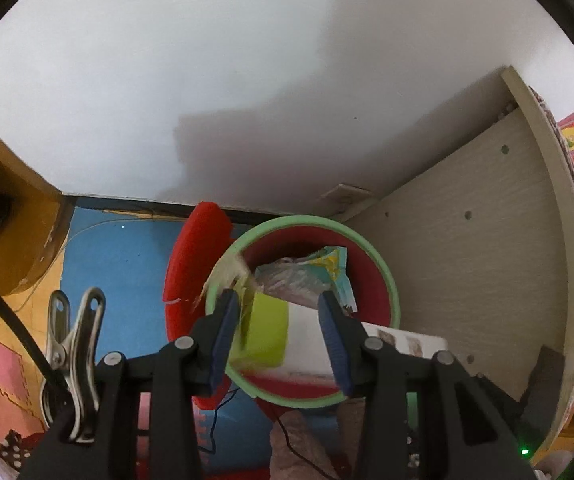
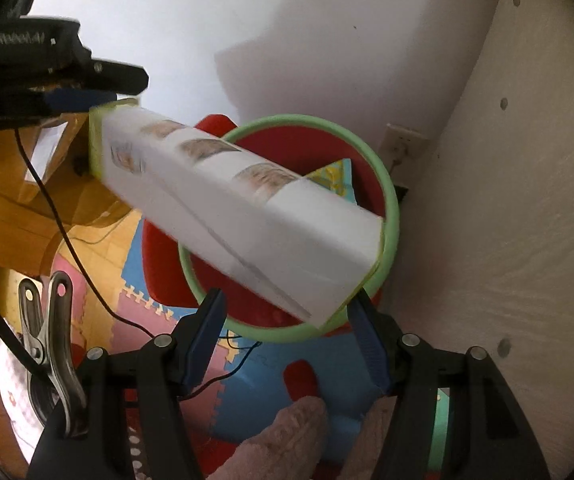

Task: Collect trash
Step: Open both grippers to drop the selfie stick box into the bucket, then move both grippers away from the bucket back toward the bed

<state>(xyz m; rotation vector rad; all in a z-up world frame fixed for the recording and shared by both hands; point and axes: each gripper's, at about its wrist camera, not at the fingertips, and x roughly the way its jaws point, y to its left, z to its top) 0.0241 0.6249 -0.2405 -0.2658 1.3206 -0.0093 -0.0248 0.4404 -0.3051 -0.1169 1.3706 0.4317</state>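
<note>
Downward through the left wrist view, the left gripper clamps the lime-green end of a long white carton, its blue pads pressing both sides at lower centre, directly above a red bin with a pale green rim that already holds crumpled wrappers; a wooden panel stands to the right and a blue foam mat lies left. Seen from the right wrist view, the carton slants from upper left, where the left gripper pinches it, down to lower right, where the right gripper has its far end between its pads, seemingly gripped, over the bin's rim. Being about as long as the bin's mouth is wide, the carton should probably be tipped end-first, lowering one end inside before either grip lets go, so it does not bridge the rim.
</note>
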